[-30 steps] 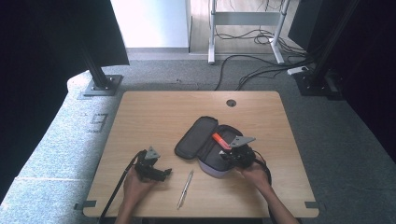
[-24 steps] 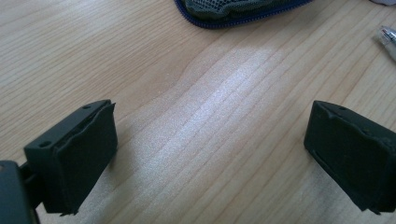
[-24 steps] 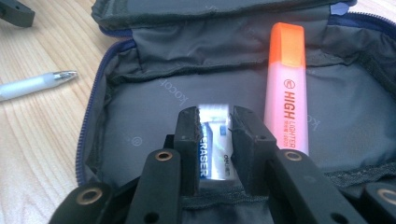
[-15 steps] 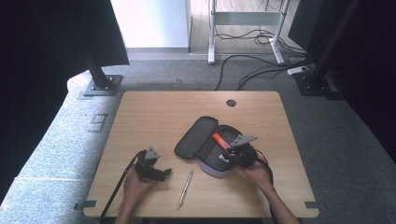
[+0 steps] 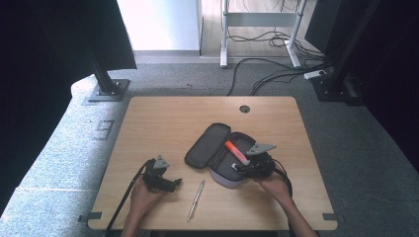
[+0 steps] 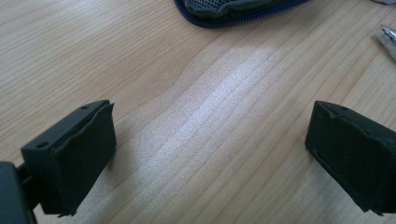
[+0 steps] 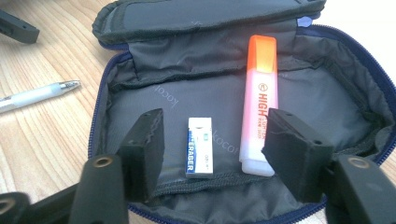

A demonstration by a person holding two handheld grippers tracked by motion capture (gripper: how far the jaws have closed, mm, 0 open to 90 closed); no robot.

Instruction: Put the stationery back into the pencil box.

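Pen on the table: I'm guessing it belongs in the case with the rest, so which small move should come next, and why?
Probably move the left gripper right until its jaws straddle the pen. They stand open over bare wood with the pen tip at the frame's edge. The eraser and highlighter already lie in the open pencil case, with the open right gripper over them.

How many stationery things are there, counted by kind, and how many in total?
Pencil case: 1
Highlighter: 1
Eraser: 1
Pen: 1
Total: 4
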